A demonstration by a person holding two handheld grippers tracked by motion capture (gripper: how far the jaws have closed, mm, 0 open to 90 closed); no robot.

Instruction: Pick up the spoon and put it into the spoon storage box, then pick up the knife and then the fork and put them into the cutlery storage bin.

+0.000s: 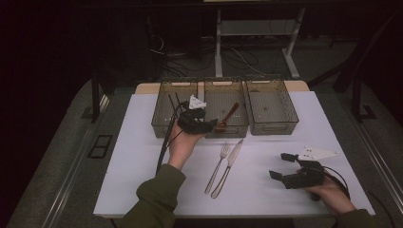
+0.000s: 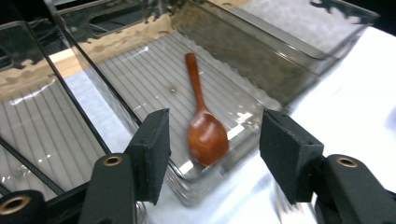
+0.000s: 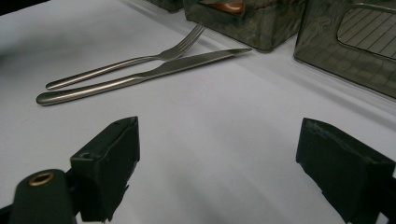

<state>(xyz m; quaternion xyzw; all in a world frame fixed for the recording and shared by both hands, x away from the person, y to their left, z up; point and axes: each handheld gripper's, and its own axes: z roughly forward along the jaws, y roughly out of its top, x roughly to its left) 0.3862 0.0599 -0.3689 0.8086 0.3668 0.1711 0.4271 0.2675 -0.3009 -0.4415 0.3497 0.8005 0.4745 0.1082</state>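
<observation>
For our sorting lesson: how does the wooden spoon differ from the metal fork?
The wooden spoon is reddish-brown; the fork is silvery metal. The spoon lies inside the middle bin; the fork lies on the white table beside the knife. The spoon looks shorter than the fork. Both lie flat, ungripped.

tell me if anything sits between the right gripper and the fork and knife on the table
Nothing visible does. In the right gripper view, bare white table runs from the open right gripper to the knife and the fork just behind it. The knife lies nearer, so it comes first.
</observation>
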